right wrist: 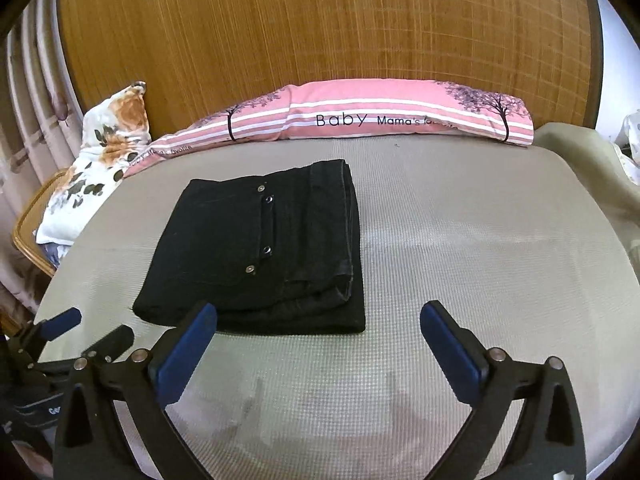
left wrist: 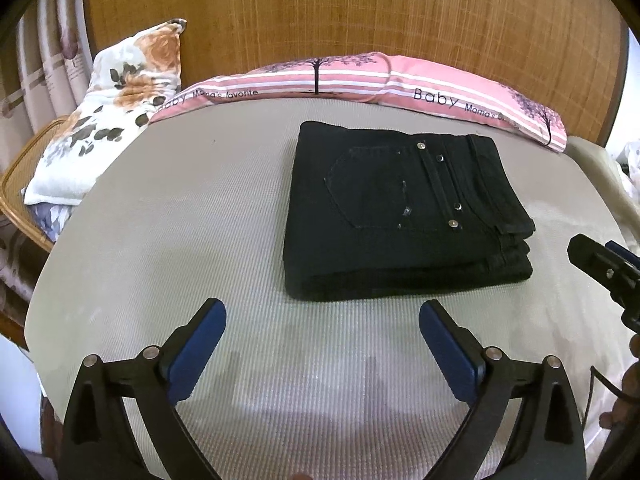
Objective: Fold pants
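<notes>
Black pants lie folded into a compact rectangle on the grey mat, back pocket and metal rivets facing up. My left gripper hovers just in front of their near edge, open, nothing between its blue pads. In the right wrist view the same folded pants sit left of centre. My right gripper is open and empty; its left fingertip overlaps the pants' near edge in the picture. Each view catches part of the other gripper at its side edge.
A pink striped pillow lies along the far edge of the mat against a wooden headboard. A floral pillow leans at the back left over a wicker chair. Beige cloth drapes at the right.
</notes>
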